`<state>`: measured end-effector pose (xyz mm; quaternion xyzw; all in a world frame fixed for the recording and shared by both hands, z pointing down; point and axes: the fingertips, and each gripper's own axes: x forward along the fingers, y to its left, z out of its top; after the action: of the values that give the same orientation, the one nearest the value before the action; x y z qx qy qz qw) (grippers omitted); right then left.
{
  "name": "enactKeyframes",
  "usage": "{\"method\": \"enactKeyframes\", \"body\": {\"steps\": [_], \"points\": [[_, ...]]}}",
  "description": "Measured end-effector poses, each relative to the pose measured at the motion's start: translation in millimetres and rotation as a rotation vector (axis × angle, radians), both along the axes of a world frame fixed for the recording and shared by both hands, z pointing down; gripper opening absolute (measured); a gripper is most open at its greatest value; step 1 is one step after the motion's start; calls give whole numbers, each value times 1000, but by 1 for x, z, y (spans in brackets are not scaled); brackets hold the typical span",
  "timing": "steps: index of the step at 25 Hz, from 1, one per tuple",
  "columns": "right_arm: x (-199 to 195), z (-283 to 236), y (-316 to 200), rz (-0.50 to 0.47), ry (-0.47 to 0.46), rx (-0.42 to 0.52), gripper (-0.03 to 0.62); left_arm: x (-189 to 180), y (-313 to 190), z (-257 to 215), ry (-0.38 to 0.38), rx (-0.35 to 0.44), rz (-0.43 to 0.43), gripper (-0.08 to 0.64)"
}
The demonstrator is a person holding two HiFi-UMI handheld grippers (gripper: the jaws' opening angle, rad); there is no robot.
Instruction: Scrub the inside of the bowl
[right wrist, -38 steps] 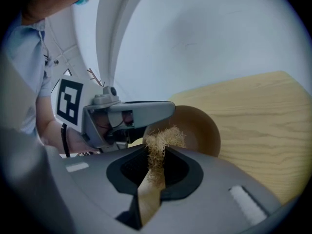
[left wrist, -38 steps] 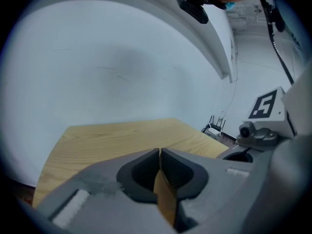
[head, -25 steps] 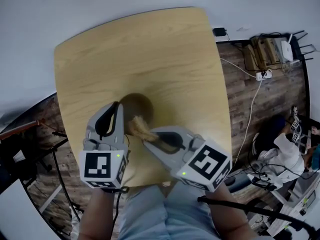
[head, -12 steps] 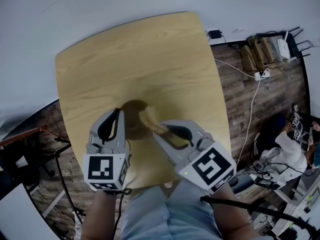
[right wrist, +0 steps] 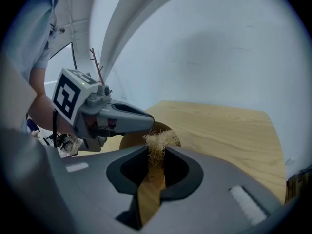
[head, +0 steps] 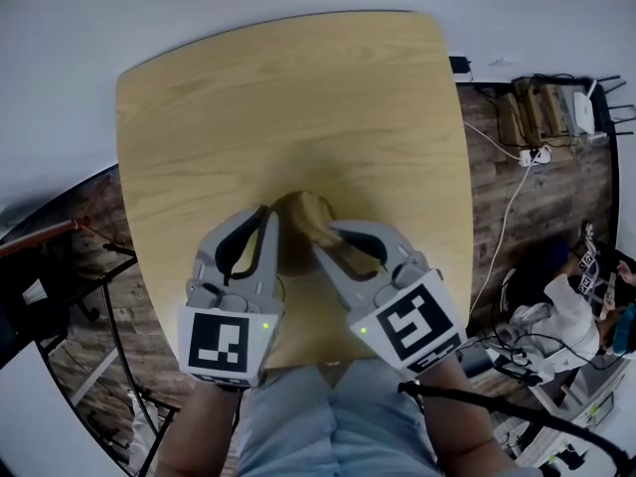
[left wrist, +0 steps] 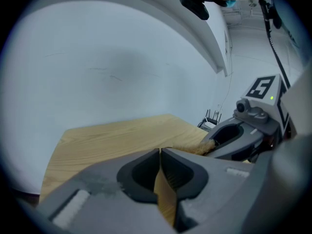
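We see the left gripper [head: 266, 213] with its jaws closed on the near-left rim of the bowl [right wrist: 128, 140]. The right gripper [head: 334, 233] has its jaws clamped on the fibre scrubber [right wrist: 157, 143], whose tuft reaches over the bowl. The bowl stands near our edge of the table [head: 298, 97]. Wide bare wood lies beyond it.

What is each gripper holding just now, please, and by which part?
The right gripper is shut on a fibrous scrubber, pinched at its base, tuft protruding. The left gripper is shut on the bowl, clamping its thin rim wall.
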<state>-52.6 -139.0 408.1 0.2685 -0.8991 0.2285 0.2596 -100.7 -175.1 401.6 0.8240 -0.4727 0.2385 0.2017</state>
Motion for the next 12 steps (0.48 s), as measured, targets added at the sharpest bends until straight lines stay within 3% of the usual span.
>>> {"method": "enactKeyframes", "body": {"steps": [7,12], "points": [[-6,23,-5,-9,13,-63,58,-3,-10,-2,21,-15,8,34],[-15,30,7,-25,-37,-164,58,-6,-14,-1,35,-16,-12,35]]}}
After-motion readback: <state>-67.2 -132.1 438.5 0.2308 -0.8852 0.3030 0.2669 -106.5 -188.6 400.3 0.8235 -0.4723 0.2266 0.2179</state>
